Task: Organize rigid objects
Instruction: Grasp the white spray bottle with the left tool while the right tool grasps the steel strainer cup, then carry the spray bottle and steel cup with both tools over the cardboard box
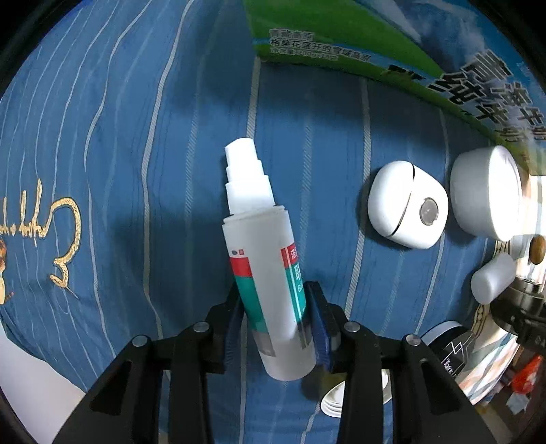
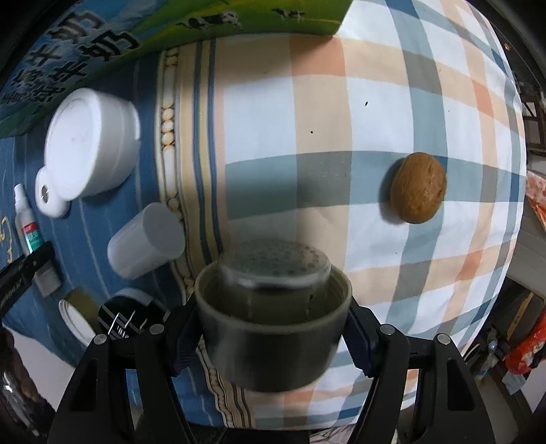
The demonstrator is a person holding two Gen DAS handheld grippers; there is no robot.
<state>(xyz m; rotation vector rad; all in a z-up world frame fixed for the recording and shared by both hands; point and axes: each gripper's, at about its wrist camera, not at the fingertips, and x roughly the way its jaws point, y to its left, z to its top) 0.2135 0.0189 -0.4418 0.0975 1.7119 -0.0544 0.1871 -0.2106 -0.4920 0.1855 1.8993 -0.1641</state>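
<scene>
Only the right wrist view shows the walnut (image 2: 418,187) (left gripper (image 1: 275,300) clasps spray bottle (image 1: 264,259)).

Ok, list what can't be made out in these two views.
- Spray bottle label, left wrist view: the left tool fingers cover its sides.
- Dark cup contents, right wrist view: blurred, in the right tool.
- Black box, left wrist view: cut off by a finger, print too small.
- Milk carton text: cut by the top edge.
</scene>
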